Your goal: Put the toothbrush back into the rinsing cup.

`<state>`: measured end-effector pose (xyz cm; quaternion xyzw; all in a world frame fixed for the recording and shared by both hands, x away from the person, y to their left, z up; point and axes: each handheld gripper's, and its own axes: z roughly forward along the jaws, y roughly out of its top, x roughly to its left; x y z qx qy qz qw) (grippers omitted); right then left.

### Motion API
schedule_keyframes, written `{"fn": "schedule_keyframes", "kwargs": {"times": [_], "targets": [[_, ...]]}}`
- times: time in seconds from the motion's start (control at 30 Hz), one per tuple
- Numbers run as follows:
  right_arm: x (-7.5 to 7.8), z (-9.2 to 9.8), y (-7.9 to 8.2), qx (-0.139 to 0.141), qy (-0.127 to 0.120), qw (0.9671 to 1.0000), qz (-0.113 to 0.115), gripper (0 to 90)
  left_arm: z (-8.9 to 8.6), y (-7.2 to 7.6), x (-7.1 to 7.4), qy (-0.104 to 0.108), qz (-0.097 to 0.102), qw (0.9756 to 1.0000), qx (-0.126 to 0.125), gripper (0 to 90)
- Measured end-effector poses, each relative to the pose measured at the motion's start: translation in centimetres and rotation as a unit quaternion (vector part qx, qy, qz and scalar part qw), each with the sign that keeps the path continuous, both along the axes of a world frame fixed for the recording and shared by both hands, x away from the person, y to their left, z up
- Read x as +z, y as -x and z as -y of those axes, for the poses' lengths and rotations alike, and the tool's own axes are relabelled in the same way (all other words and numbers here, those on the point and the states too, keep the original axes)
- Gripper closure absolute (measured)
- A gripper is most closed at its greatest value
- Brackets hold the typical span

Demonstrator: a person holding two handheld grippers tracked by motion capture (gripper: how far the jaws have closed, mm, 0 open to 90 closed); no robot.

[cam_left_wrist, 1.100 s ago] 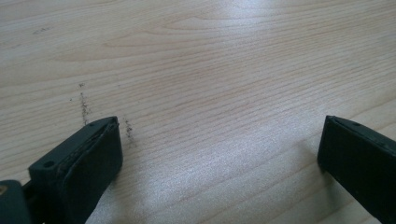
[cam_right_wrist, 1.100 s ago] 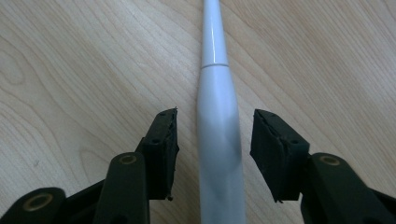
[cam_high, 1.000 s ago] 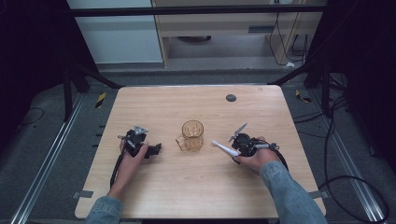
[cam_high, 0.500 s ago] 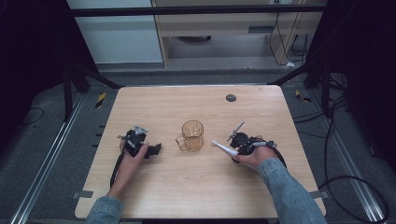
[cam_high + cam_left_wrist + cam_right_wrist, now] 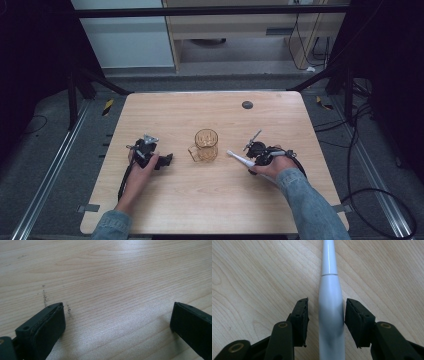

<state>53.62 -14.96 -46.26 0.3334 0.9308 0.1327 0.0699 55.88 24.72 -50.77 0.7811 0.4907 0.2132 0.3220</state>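
A white toothbrush-like handle (image 5: 330,315) lies on the wooden table (image 5: 210,200), running straight away between the jaws of my right gripper (image 5: 326,302). The right pad sits against it, while a strip of wood shows between it and the left pad, so the jaws are open around it. In the high view the handle (image 5: 239,157) points left from the right gripper (image 5: 250,162) toward an amber glass mug (image 5: 206,145) standing upright mid-table. My left gripper (image 5: 169,160) rests left of the mug, its jaws (image 5: 117,312) wide open over bare wood.
A small dark round disc (image 5: 247,104) is set near the table's far edge. Cables trail from both grippers toward the person's forearms. Metal frame bars and floor cables surround the table.
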Motion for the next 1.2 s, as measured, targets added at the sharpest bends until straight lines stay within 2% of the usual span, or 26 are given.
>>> {"fn": "schedule_keyframes", "kwargs": {"times": [0.47,0.93,1.0,1.2], "targets": [[-0.51,-0.05,-0.26,-0.001,0.01,0.9999,-0.006,54.7,0.0,0.0,0.0,0.0,0.0,1.0,0.0,0.0],[-0.46,-0.29,-0.74,0.007,0.015,0.9997,-0.015,61.8,0.0,-0.01,0.0,0.0,0.0,1.0,0.0,0.0],[-0.45,-0.26,-0.78,0.006,0.015,0.9997,-0.016,65.7,0.0,-0.01,0.0,0.0,0.0,1.0,0.0,0.0],[-0.32,-0.28,-0.8,0.009,0.015,0.9996,-0.02,66.6,0.0,-0.01,0.0,0.0,0.0,1.0,0.0,0.0]]}}
